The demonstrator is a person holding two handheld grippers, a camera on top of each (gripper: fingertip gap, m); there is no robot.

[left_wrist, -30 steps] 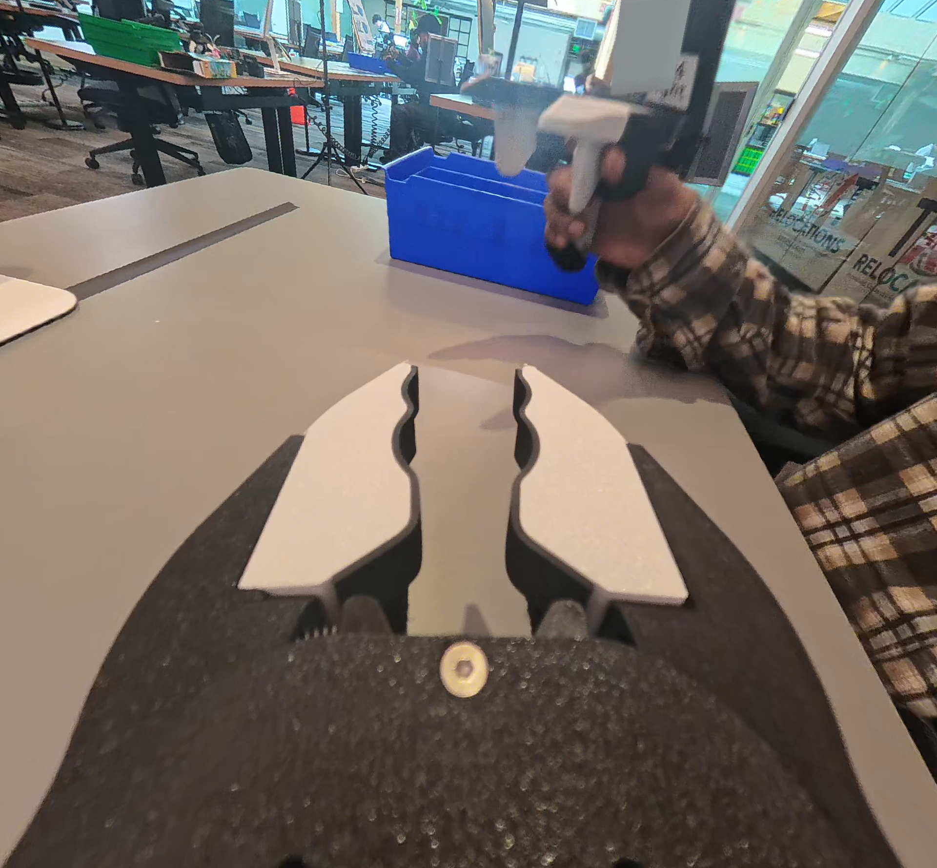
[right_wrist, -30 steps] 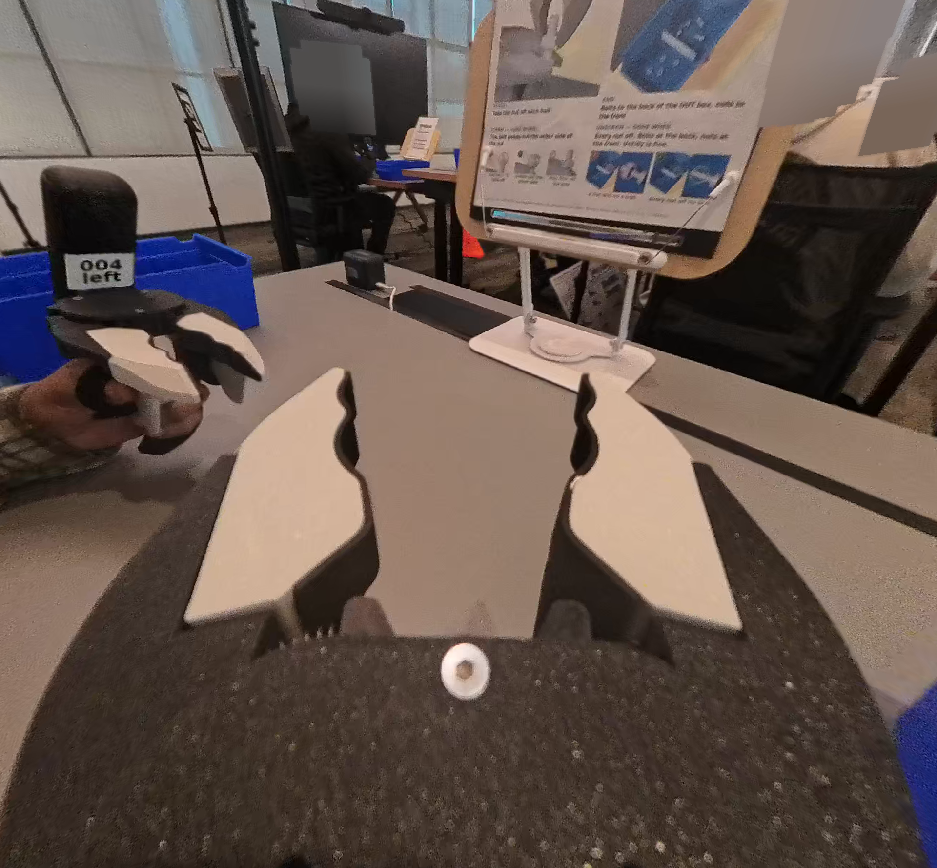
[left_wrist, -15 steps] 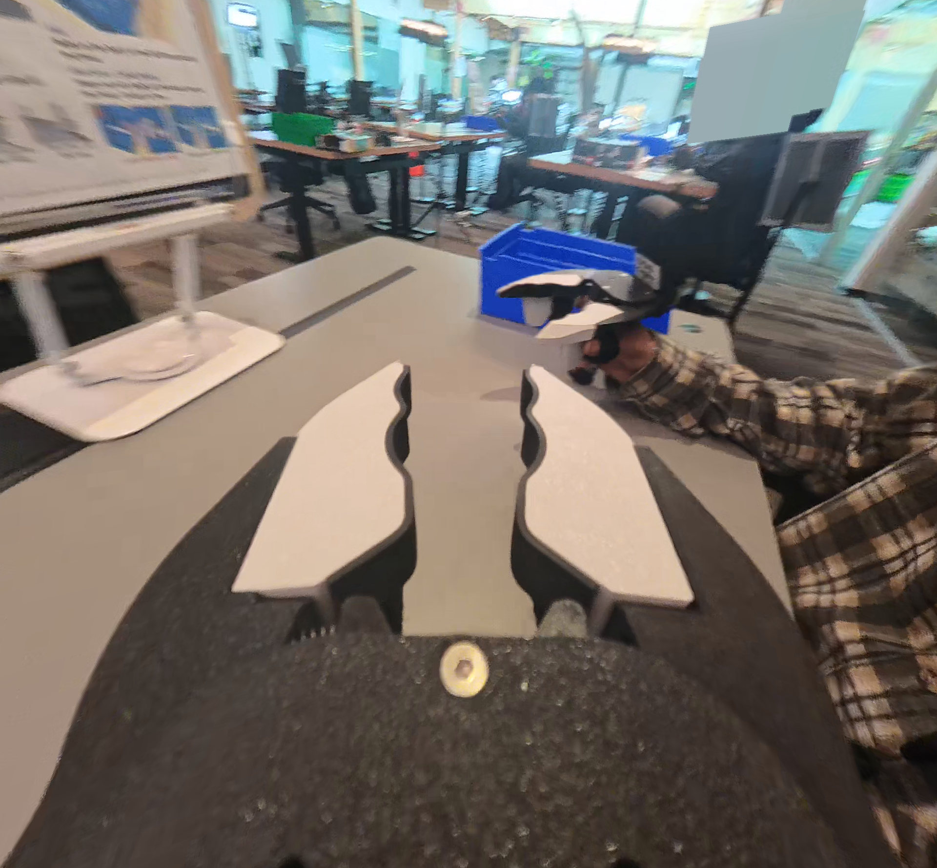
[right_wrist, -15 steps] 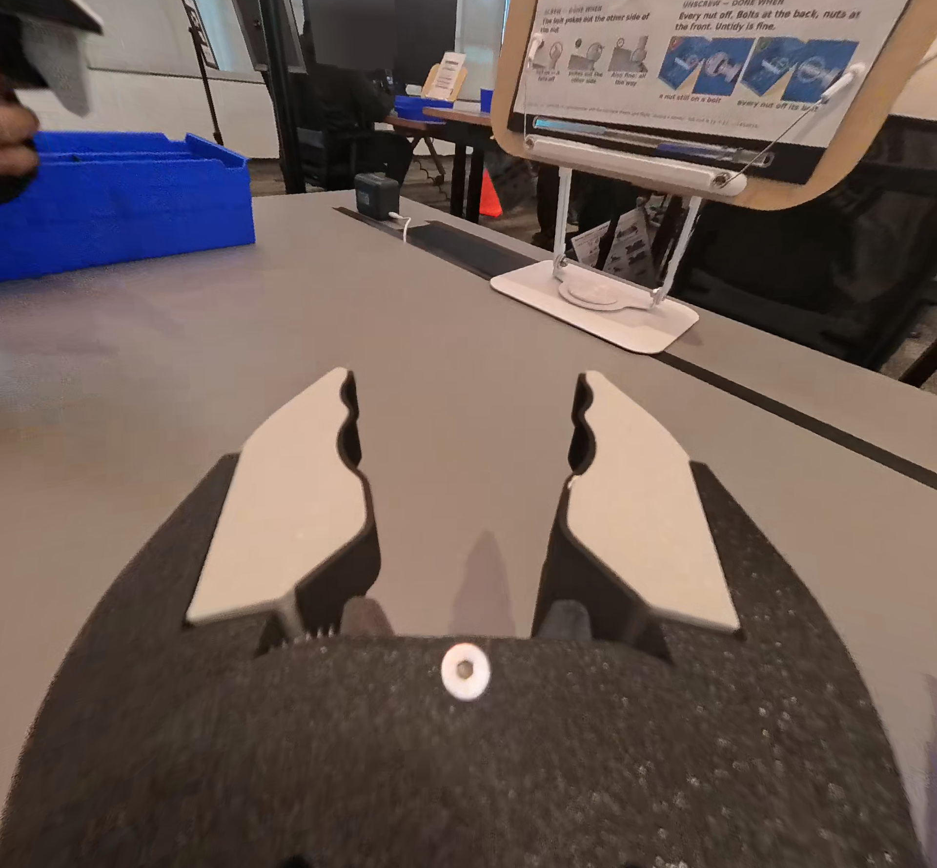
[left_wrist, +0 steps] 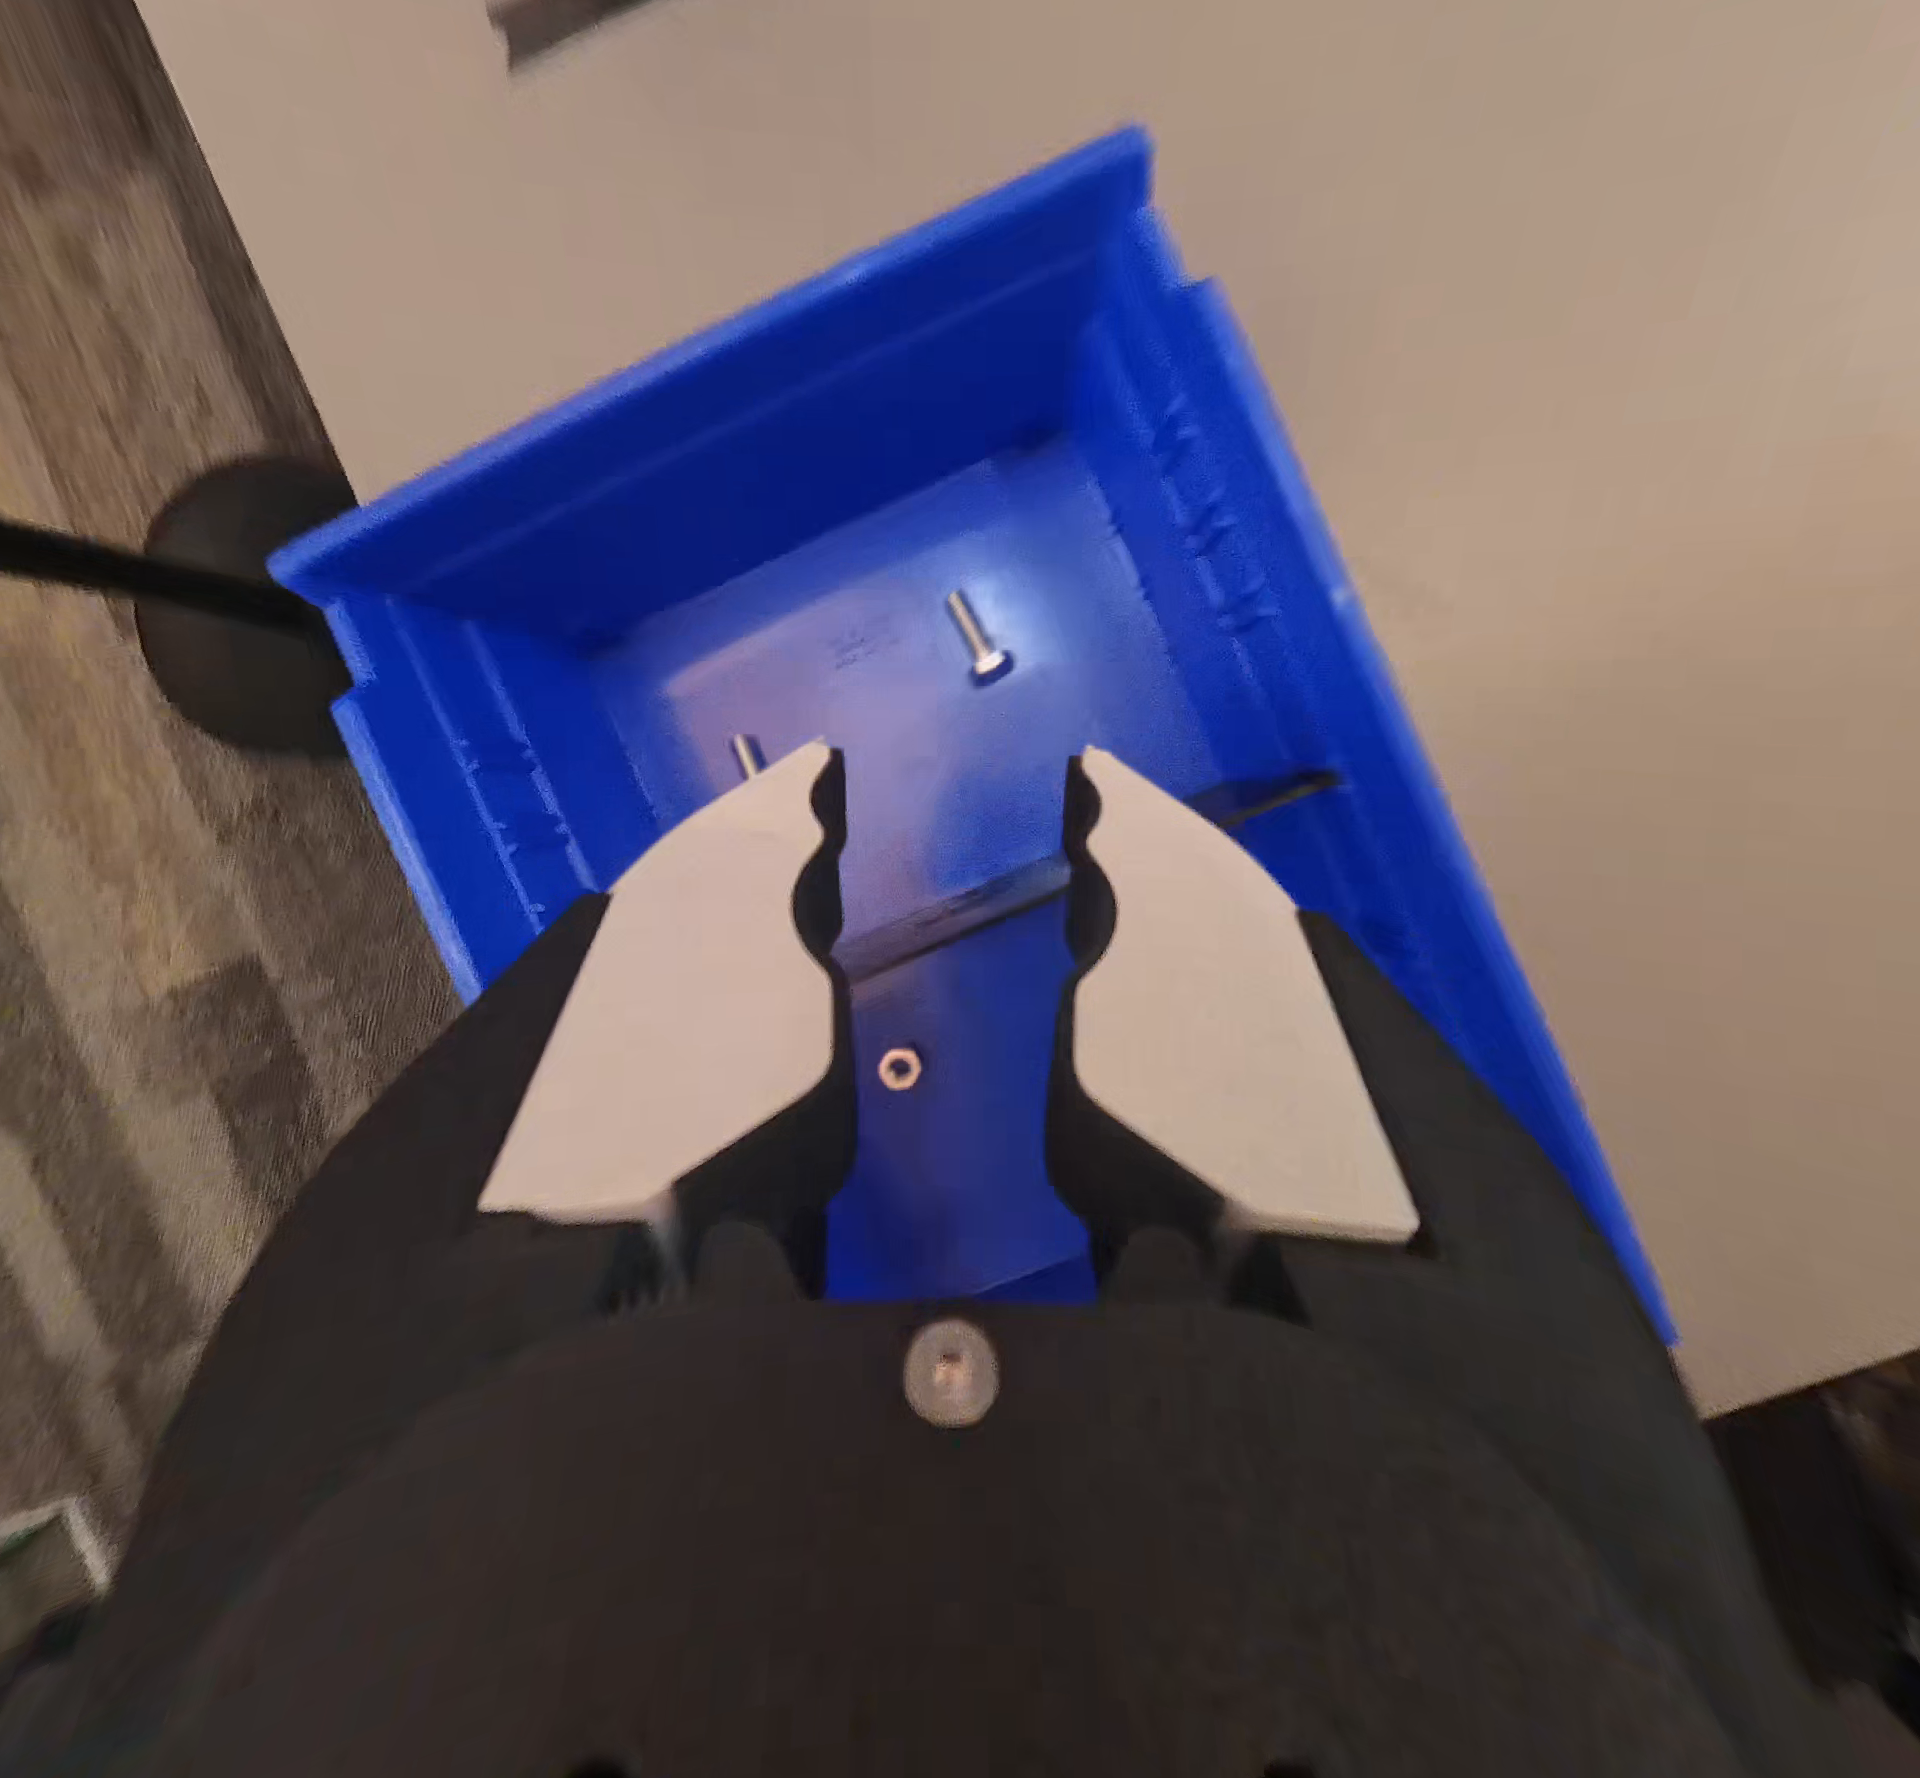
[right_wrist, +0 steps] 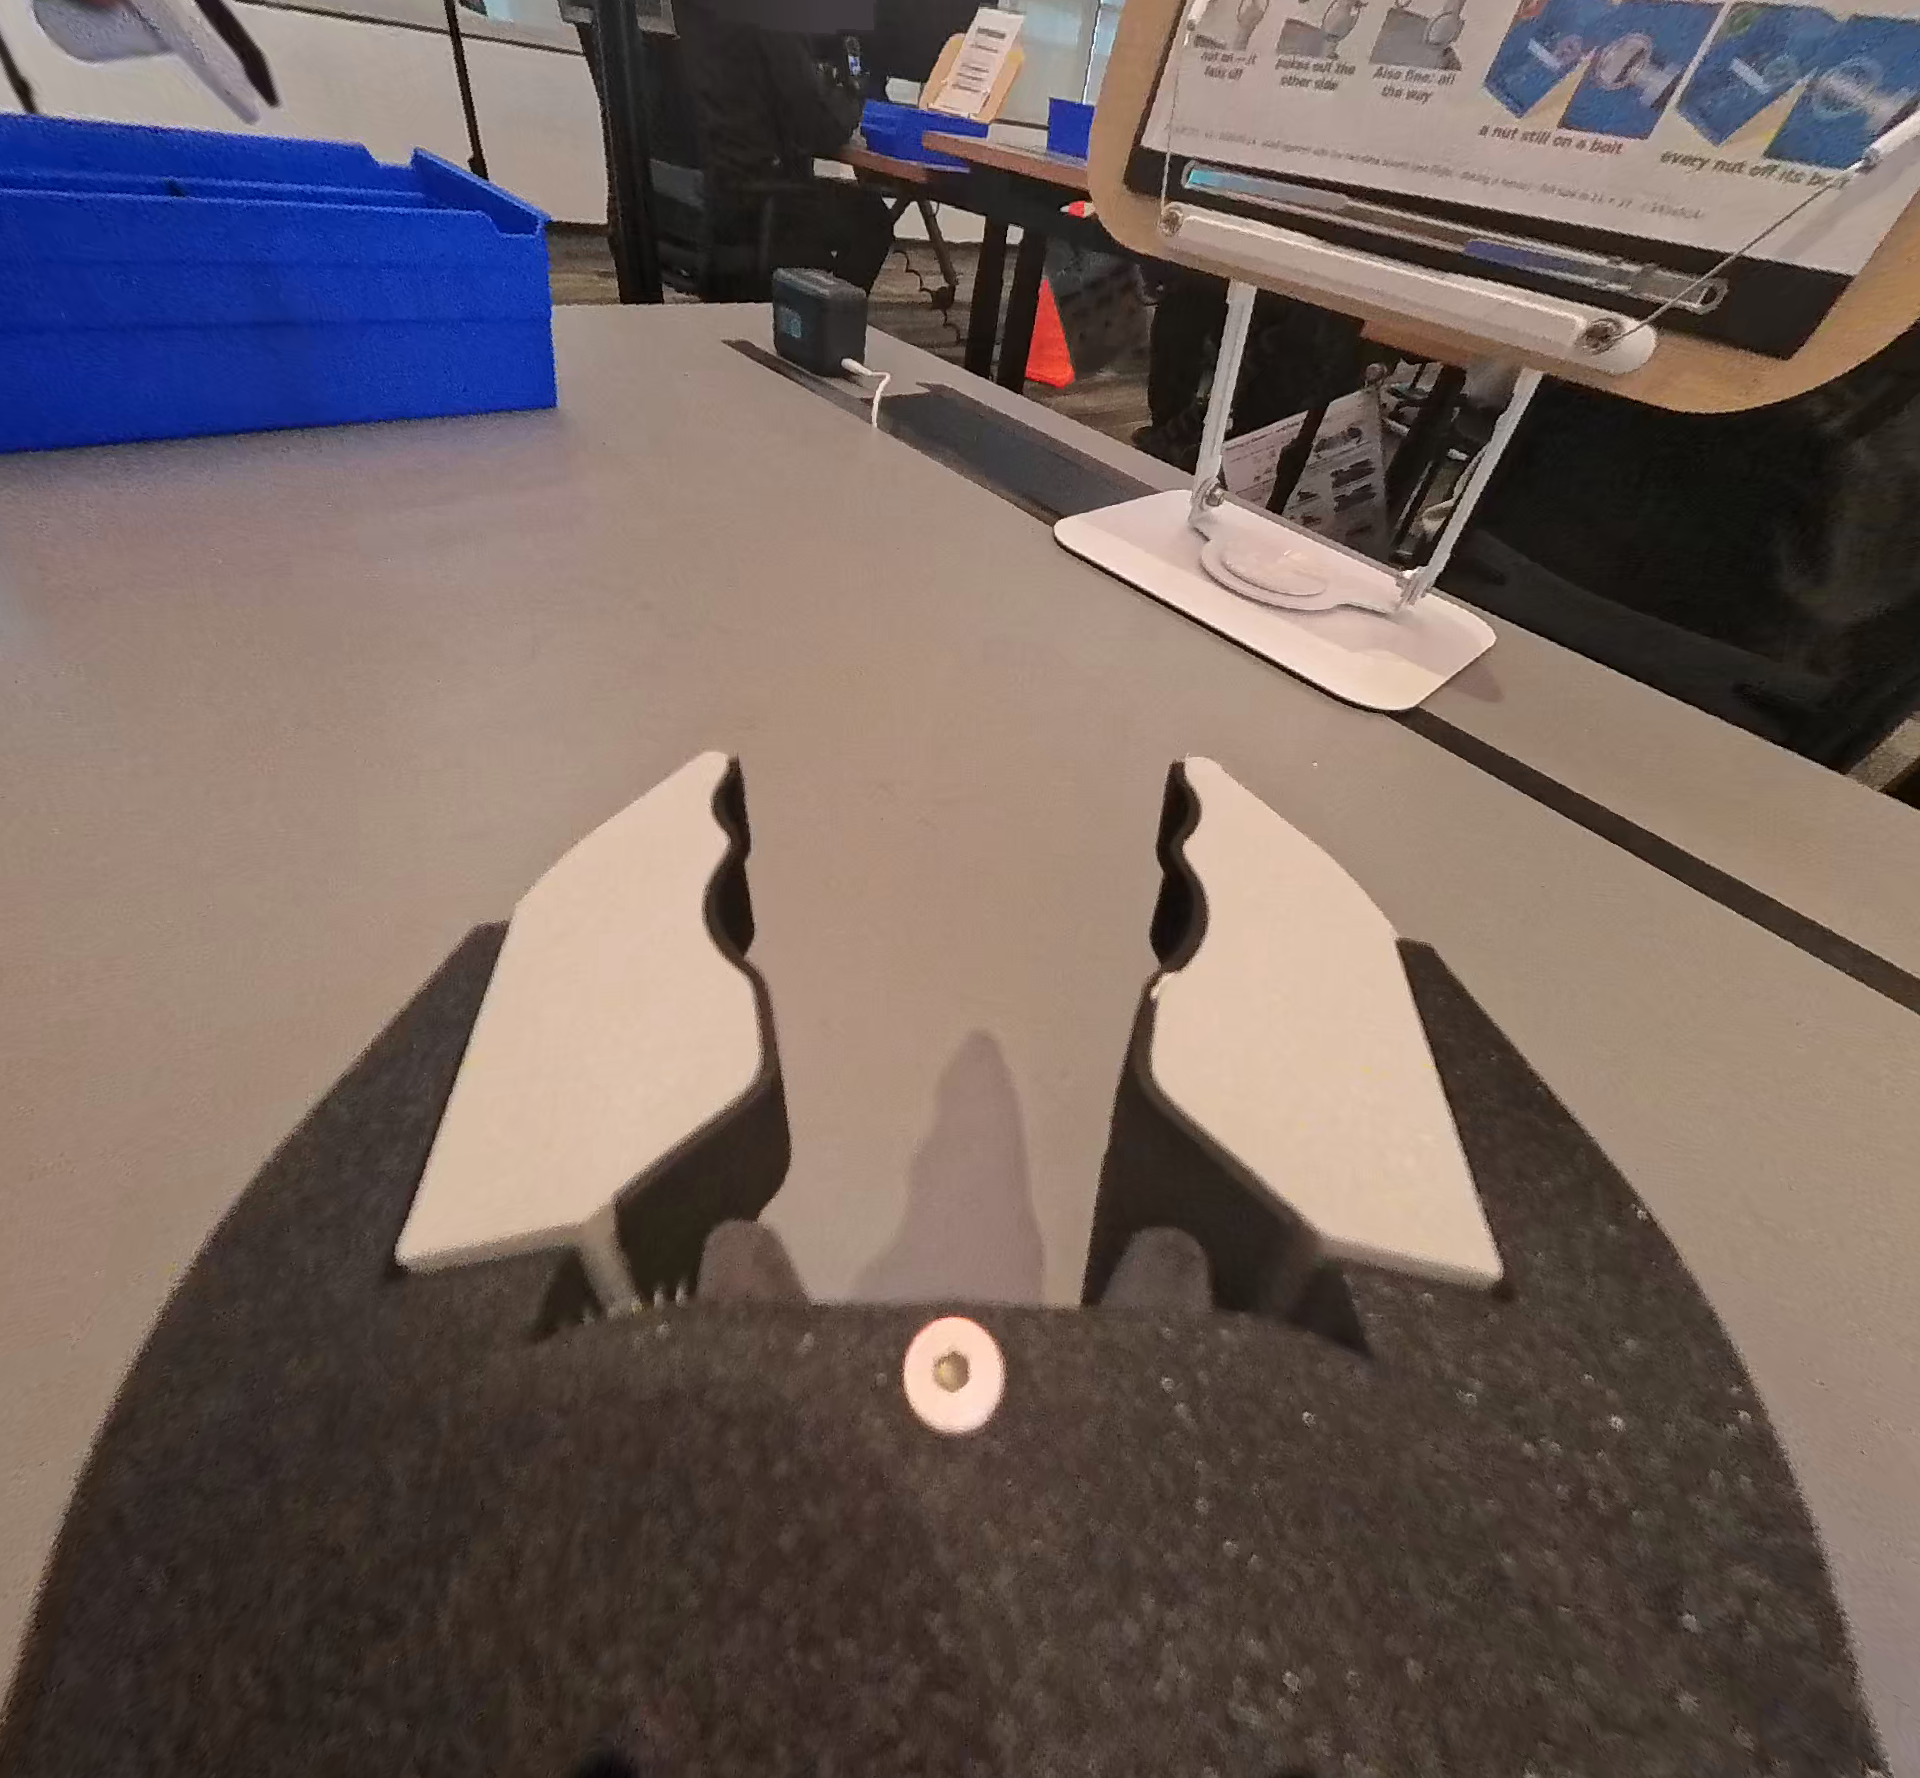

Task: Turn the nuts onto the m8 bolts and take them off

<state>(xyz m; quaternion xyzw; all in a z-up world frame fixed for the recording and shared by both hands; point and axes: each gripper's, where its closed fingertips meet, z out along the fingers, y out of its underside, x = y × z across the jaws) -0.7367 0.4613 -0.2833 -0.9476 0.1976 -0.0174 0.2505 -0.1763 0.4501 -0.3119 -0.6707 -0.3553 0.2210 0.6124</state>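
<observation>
Right now the left gripper (left_wrist: 954,764) hangs over the blue bin (left_wrist: 717,471), looking almost straight down into it, its jaws spread and holding nothing. One bolt (left_wrist: 975,635) lies loose on the bin floor in the far compartment, beyond the dark divider (left_wrist: 966,913); a second bolt (left_wrist: 744,752) pokes out from behind the tip of the left finger, mostly hidden. A single nut (left_wrist: 900,1068) lies flat in the near compartment, seen between the two fingers. The picture is motion-blurred, so whether other small parts lie under the gripper body is hard to say. The right gripper (right_wrist: 956,772) rests low over the bare grey table (right_wrist: 312,689), well apart from the bin, its jaws likewise wide and empty; a stand with an instruction sheet (right_wrist: 1507,118) sits off to its right. The step in hand looks like a first pick. To do it well, the left gripper should slow down, line its fingers across the free bolt's shank rather than along it, come down clear of the bin walls and divider, and close near the head so the threaded end stays free for the nut.
</observation>
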